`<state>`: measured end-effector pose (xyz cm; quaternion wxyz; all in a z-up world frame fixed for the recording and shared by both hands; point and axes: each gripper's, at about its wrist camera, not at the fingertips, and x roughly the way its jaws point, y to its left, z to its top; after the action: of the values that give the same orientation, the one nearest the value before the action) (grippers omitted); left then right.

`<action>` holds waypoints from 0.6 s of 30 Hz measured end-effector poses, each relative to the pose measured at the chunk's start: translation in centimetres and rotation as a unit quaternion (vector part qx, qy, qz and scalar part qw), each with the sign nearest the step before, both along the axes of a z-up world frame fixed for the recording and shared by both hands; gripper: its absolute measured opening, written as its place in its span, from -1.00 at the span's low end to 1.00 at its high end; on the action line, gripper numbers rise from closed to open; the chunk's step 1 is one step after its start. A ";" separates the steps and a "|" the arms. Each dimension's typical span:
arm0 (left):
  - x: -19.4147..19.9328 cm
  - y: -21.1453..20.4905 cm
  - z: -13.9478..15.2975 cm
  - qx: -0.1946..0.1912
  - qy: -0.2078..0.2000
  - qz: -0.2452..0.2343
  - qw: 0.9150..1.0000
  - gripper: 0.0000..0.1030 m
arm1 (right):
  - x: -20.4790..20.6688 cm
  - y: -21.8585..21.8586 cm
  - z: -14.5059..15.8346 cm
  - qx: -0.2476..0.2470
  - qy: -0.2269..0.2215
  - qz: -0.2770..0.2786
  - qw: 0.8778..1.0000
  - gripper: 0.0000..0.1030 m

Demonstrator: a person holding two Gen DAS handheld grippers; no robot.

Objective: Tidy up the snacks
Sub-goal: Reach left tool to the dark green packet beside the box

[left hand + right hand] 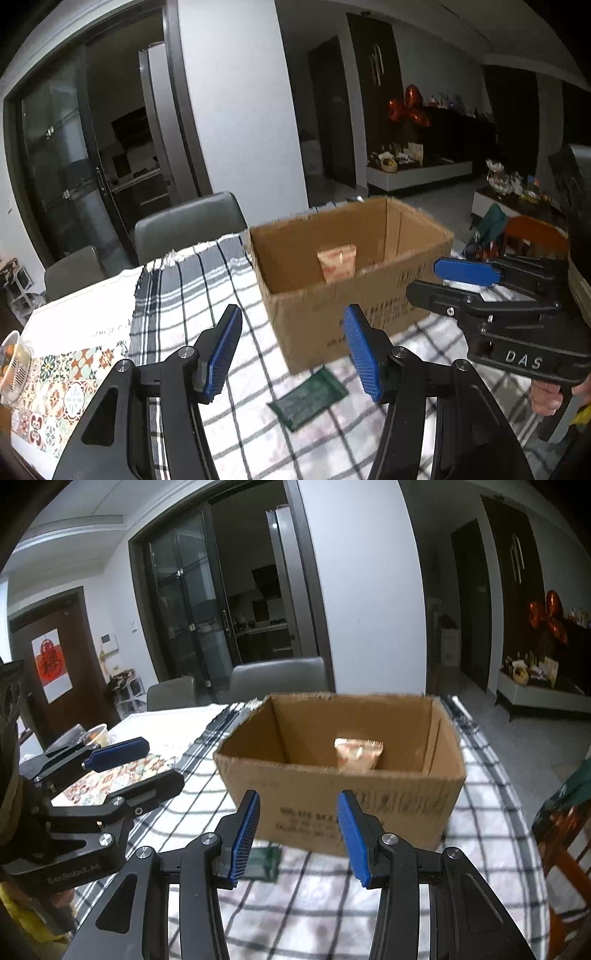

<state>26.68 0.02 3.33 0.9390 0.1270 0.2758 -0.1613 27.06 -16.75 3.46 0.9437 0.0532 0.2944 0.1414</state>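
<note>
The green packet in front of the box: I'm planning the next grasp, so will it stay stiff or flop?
The green packet lies flat on the checked cloth, so probably thin, light and floppy. Its wrapper may be slippery.

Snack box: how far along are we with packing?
Done: one pale snack packet sits in the cardboard box. In hand: nothing; the left gripper and right gripper are open and empty. Left: the green packet on the checked cloth.
</note>
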 end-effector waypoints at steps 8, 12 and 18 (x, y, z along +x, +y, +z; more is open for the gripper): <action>0.1 1.2 -3.9 0.022 0.038 -0.022 0.999 0.09 | -0.3 1.3 -4.3 0.025 0.050 -0.022 0.998 -0.13; 0.9 1.4 -5.9 0.027 0.067 -0.051 0.996 0.10 | -0.1 1.9 -6.4 0.033 0.076 -0.035 0.996 -0.13; 2.8 1.5 -9.5 0.059 0.107 -0.081 0.989 0.10 | 0.6 3.3 -9.5 0.029 0.122 -0.044 0.991 -0.13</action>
<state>29.47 1.56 -6.18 0.8786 0.1864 0.3729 -0.2329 27.67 -13.46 -6.00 0.9039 0.1107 0.4007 0.1002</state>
